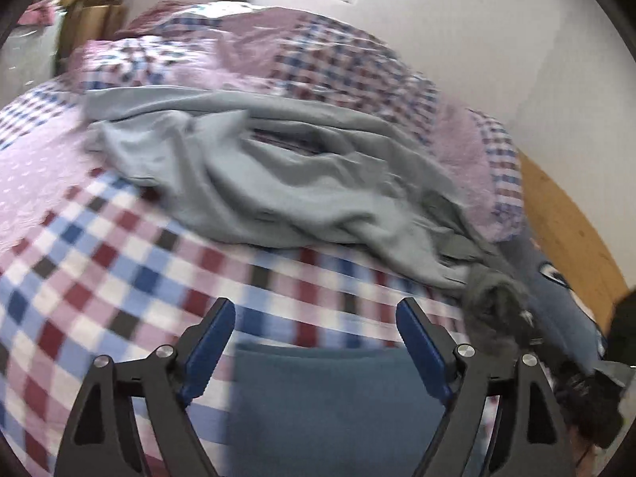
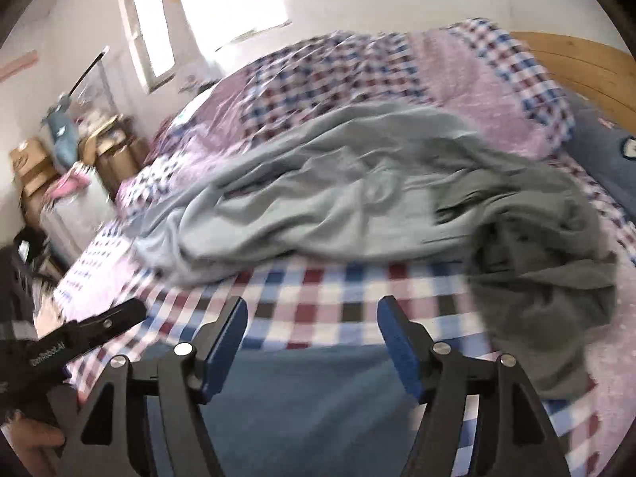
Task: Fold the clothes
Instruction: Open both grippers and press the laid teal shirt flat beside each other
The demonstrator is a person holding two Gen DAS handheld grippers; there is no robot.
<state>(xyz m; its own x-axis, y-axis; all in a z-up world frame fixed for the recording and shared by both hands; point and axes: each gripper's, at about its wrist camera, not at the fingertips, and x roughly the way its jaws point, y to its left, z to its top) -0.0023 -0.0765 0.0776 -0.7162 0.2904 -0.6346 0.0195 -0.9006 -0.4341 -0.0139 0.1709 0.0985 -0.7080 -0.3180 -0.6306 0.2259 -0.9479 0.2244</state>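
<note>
A blue garment (image 1: 326, 405) lies flat on the checked bed cover, right below my left gripper (image 1: 316, 310). That gripper is open, with nothing between its blue pads. The same blue garment (image 2: 310, 405) lies under my right gripper (image 2: 313, 306), which is also open and empty. Beyond it a light grey garment (image 1: 278, 175) (image 2: 318, 198) lies crumpled across the middle of the bed. A darker grey garment (image 2: 548, 278) (image 1: 493, 298) is bunched to its right. In the right wrist view the left gripper's finger (image 2: 99, 326) shows at the left, with a hand below it.
The bed is covered by a pink, blue and red checked quilt (image 1: 99, 262) (image 2: 326, 290). A wooden headboard (image 2: 576, 63) (image 1: 564, 230) and a blue pillow (image 2: 608, 151) are at the right. Cardboard boxes (image 2: 35, 167) and clutter stand beside the bed under a bright window (image 2: 206, 4).
</note>
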